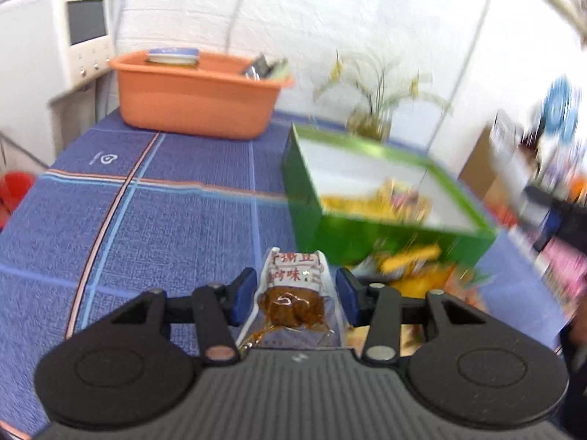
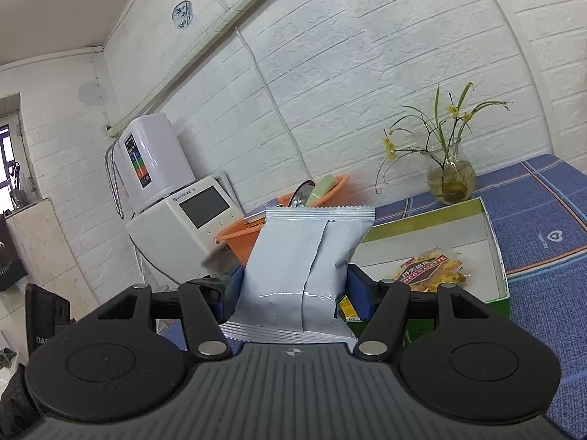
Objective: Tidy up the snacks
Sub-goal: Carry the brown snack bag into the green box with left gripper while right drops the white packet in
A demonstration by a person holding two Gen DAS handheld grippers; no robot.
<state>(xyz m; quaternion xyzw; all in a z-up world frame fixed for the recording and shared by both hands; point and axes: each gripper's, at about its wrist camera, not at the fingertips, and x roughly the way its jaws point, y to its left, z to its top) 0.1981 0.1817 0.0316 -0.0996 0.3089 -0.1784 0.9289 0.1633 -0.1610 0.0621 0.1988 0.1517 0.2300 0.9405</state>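
My left gripper (image 1: 295, 293) is shut on a clear packet of brown tofu snack (image 1: 293, 293) with a white label, held above the blue tablecloth (image 1: 165, 227). Ahead to the right stands the green box (image 1: 389, 234) with yellow snack packets inside, and more packets (image 1: 411, 264) lie at its near side. My right gripper (image 2: 291, 286) is shut on a pale grey snack pouch (image 2: 304, 256), held upright with its back seam toward me. The green box (image 2: 497, 256) is to its right, holding a yellow galette packet (image 2: 429, 267).
An orange basin (image 1: 194, 99) with items in it stands at the table's far left, also seen behind the pouch (image 2: 238, 238). A glass vase with flowers (image 2: 451, 179) stands by the white brick wall. A white appliance (image 2: 183, 220) sits left of the table.
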